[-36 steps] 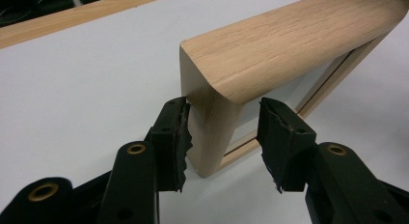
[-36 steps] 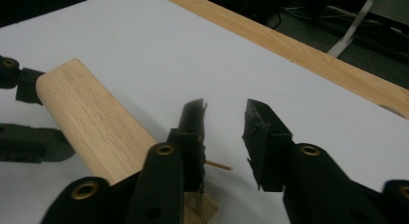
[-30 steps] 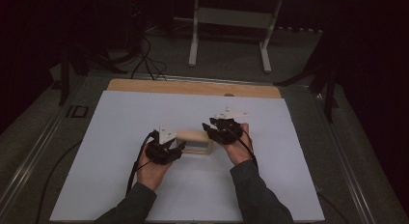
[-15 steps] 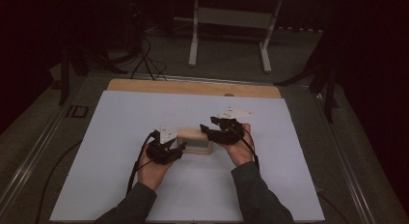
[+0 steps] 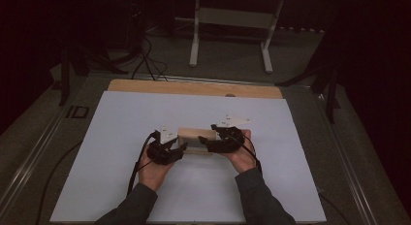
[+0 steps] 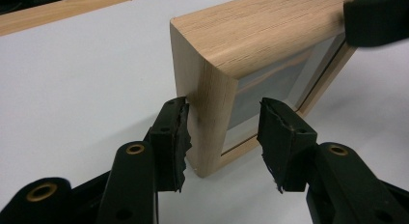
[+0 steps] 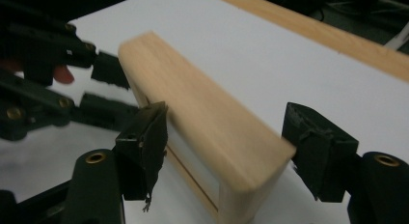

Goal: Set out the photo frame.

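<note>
A mark reading "ID" stands on the table edge (image 5: 77, 112).

One wooden frame (image 5: 196, 139), two hand-held grippers, left (image 5: 180, 148) and right (image 5: 206, 145), and one white table (image 5: 116, 137).

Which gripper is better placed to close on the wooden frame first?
Left, probably. The left gripper straddles the frame's corner, one pad touching the wood. The right gripper's jaws stand wider apart around the other end.
</note>
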The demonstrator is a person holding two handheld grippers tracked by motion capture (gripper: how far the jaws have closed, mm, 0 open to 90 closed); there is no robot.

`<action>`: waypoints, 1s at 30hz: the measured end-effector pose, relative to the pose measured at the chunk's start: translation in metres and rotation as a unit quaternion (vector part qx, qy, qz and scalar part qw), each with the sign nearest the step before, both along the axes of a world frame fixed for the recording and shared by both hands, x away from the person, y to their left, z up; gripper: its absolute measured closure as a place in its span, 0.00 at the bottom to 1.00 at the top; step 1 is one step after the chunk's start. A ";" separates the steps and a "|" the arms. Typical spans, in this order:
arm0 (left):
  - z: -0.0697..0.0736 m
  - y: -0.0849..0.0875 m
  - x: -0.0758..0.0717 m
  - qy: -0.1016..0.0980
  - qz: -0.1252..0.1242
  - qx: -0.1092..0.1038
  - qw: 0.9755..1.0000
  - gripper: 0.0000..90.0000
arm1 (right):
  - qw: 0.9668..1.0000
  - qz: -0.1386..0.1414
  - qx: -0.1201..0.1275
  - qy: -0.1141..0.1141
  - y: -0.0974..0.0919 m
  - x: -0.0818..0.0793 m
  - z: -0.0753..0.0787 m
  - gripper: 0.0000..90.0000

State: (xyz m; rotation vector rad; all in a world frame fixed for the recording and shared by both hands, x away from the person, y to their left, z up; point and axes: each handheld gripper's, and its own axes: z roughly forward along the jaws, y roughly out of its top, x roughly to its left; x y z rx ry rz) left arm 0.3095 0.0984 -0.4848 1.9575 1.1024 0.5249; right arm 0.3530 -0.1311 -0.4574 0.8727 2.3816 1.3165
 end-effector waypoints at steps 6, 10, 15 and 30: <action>0.000 0.001 0.001 0.004 -0.001 -0.006 1.000 0.60 | 1.000 0.003 0.009 0.003 -0.006 -0.004 -0.010 0.38; -0.001 0.003 0.003 0.005 -0.006 -0.008 1.000 0.60 | 1.000 0.006 0.011 0.002 -0.008 -0.005 -0.012 0.40; 0.000 0.006 0.005 0.006 -0.008 -0.013 1.000 0.60 | 1.000 0.006 0.007 0.000 -0.010 -0.005 -0.016 0.43; 0.002 0.014 0.011 -0.009 -0.029 -0.022 0.999 0.60 | 1.000 0.012 0.005 -0.009 -0.015 -0.005 -0.020 0.50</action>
